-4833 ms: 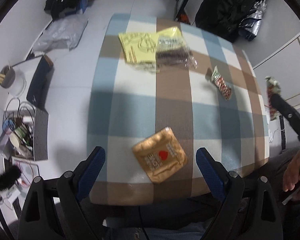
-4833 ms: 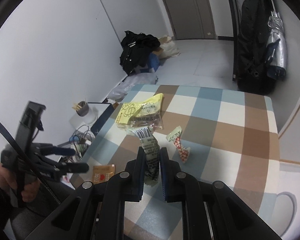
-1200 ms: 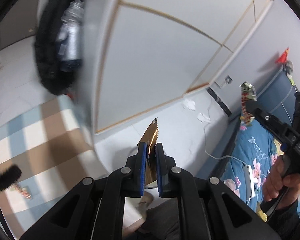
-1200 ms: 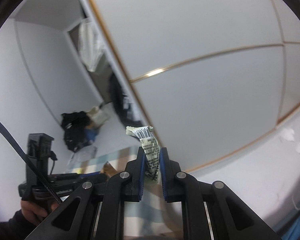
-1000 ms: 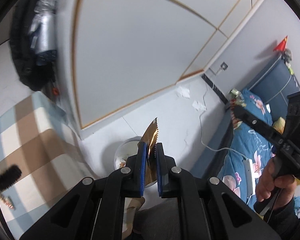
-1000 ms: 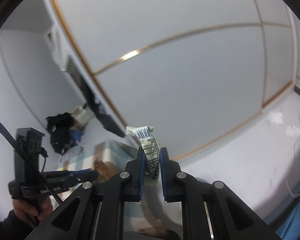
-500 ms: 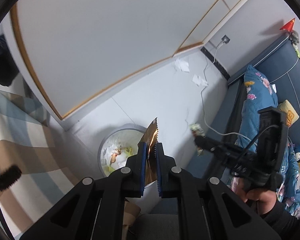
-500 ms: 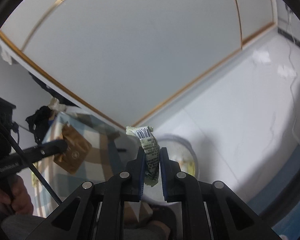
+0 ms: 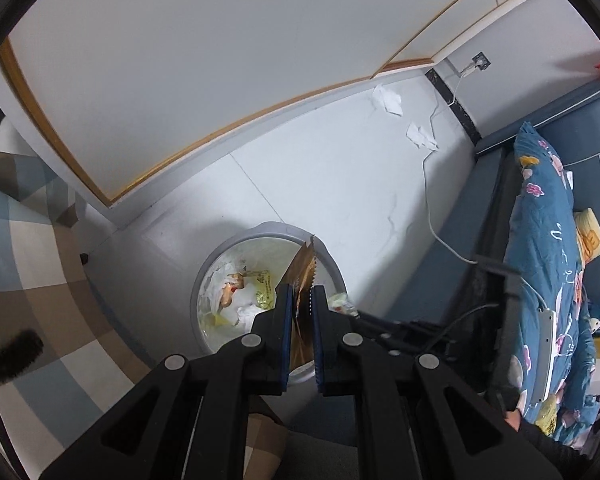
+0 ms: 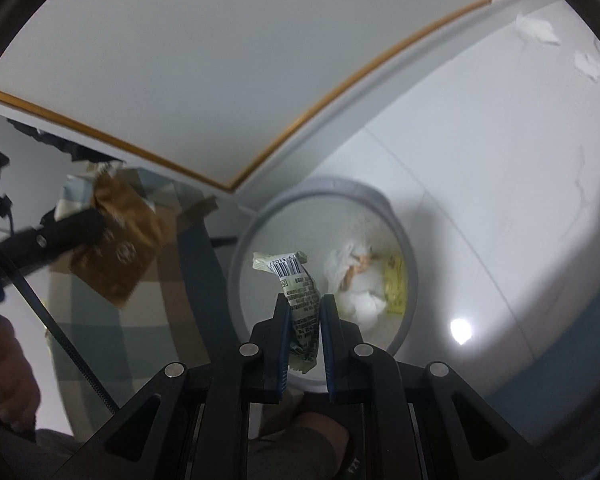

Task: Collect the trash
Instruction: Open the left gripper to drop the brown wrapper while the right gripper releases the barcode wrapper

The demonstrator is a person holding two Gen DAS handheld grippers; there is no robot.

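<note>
The left tongs (image 9: 299, 300) are clamped on a brown foil packet (image 9: 302, 276), glossy and coppery, with a saw-toothed top edge that sticks up past the blue-lined fingertips. From the right wrist camera the same packet (image 10: 118, 236) shows its flat face: a crinkled bronze square bearing a small round emblem, held out to the left of the right tongs and over the checked cloth of the worktop (image 10: 100, 316).

The right tongs (image 10: 305, 304) are closed tight on a pale green wrapper (image 10: 298, 284), crumpled and twisted, printed with dense black text and a barcode on its folded-over upper end. It hangs directly above the open mouth of the trash bin (image 10: 388, 204).

The trash bin (image 9: 220, 252) is round, grey-rimmed and lined in white, standing on the pale floor just ahead of and below both tongs. Inside lie white crumpled tissues (image 10: 360, 300), a yellow wrapper (image 10: 396, 280) and some orange-brown scraps (image 9: 230, 288).

Farther ahead on the floor, near the wall, lie two scraps of white paper (image 9: 388, 98), and a white cable (image 9: 428, 176) trails down from a wall socket beside a blue bed (image 9: 540, 208) with floral bedding.
</note>
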